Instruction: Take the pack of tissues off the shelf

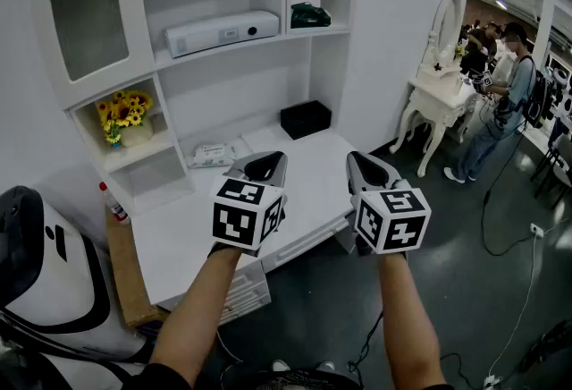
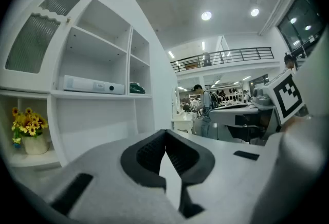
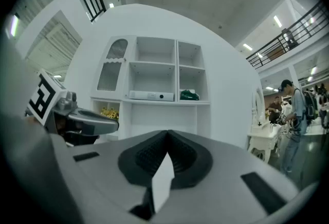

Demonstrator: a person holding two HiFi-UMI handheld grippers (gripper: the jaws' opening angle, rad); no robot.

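The pack of tissues (image 1: 212, 154), white and soft with faint print, lies flat on the white shelf unit's deep lower ledge (image 1: 304, 166), below the open compartments. My left gripper (image 1: 264, 166) hovers just in front of and to the right of it, not touching. Its jaws meet at the tips with nothing between them, as the left gripper view (image 2: 165, 133) shows. My right gripper (image 1: 366, 169) floats beside it over the ledge's right part, also shut and empty (image 3: 167, 133). Neither gripper view shows the pack.
A long white device (image 1: 222, 30) and a dark green bundle (image 1: 309, 16) sit on the upper shelf. A black box (image 1: 306, 119) stands at the ledge's back right, sunflowers in a vase (image 1: 125, 115) in a left cubby. A white dressing table (image 1: 438, 97) and people stand at the right.
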